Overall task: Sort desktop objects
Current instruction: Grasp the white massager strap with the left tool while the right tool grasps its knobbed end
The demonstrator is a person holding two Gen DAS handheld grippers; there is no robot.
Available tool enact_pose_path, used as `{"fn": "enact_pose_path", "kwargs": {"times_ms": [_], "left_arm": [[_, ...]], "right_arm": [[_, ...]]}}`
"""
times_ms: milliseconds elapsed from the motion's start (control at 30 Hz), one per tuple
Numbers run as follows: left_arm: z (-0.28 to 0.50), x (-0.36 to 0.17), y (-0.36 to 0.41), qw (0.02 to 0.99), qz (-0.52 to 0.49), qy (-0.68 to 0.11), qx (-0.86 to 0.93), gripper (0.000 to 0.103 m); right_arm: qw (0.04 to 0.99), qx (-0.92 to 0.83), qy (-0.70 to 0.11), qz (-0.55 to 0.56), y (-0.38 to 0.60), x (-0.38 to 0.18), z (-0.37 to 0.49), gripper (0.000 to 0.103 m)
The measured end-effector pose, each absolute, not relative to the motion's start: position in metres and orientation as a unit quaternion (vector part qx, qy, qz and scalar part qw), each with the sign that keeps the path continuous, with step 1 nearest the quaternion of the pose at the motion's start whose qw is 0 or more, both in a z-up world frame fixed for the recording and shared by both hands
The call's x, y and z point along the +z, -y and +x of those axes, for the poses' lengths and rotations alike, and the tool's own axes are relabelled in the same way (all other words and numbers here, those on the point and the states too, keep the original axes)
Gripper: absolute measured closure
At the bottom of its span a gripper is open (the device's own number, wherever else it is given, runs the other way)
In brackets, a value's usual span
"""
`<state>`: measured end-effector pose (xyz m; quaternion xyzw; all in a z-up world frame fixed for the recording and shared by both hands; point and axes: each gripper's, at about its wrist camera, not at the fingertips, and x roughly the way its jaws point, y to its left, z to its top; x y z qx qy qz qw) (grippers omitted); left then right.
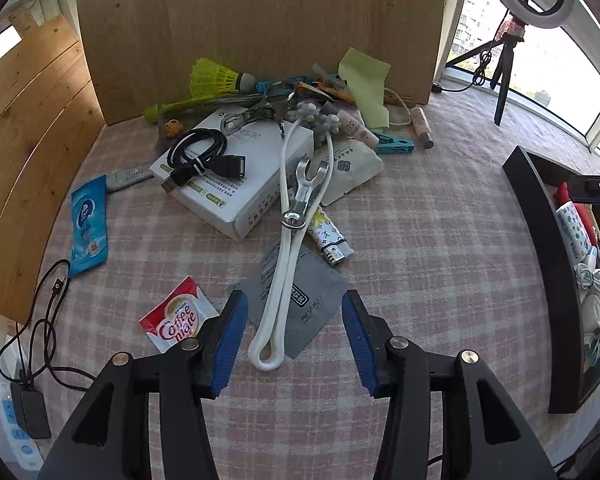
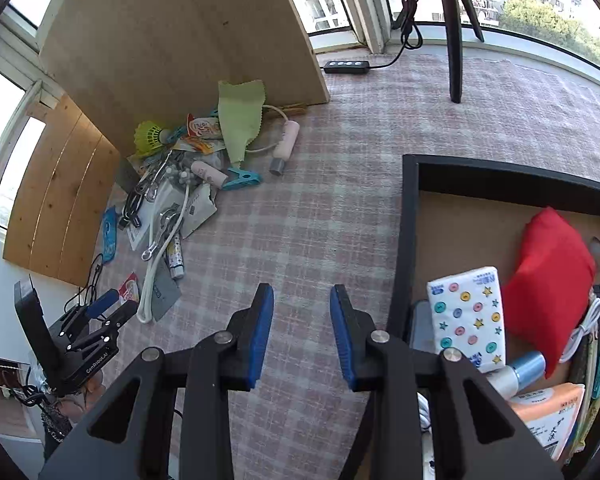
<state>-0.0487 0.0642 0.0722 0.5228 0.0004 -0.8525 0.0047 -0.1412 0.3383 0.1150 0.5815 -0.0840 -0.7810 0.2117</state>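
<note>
My left gripper (image 1: 294, 316) is open, its blue pads either side of the looped end of a white cord (image 1: 278, 296) that lies over a grey sachet (image 1: 300, 300). The cord runs up under a metal wrench (image 1: 306, 196) to a pile with a white box (image 1: 236, 176), a black USB cable (image 1: 200, 156), a lighter (image 1: 330, 240) and a yellow shuttlecock (image 1: 214, 76). My right gripper (image 2: 302, 300) is open and empty over the checked cloth, left of the black tray (image 2: 406, 240). The left gripper (image 2: 104, 312) also shows in the right wrist view.
A Coffee-mate sachet (image 1: 178, 314) and a blue wipes packet (image 1: 88, 224) lie left of the cord. The tray holds a red pouch (image 2: 548, 284), a tissue pack (image 2: 466, 316) and several other items. A wooden board (image 1: 260, 28) stands behind the pile. A tripod (image 2: 454, 32) stands at the back.
</note>
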Motion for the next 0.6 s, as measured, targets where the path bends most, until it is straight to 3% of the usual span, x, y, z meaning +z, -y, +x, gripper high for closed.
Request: {"fn": "enact_pose_path", "kwargs": {"times_ms": [333,600], "left_arm": [[-0.067,0.050,-0.049,-0.023,0.544,0.001,-0.839,0.061],[-0.083,0.033,-0.061,-0.045,0.559,0.011,-0.828,0.066]], "right_arm": [[0.275,-0.744,0.066,0.605,-0.203,0.088,-0.195,0.079],[0.272,-0.715,0.085,0.638,-0.158,0.049,-0.228,0.084]]}}
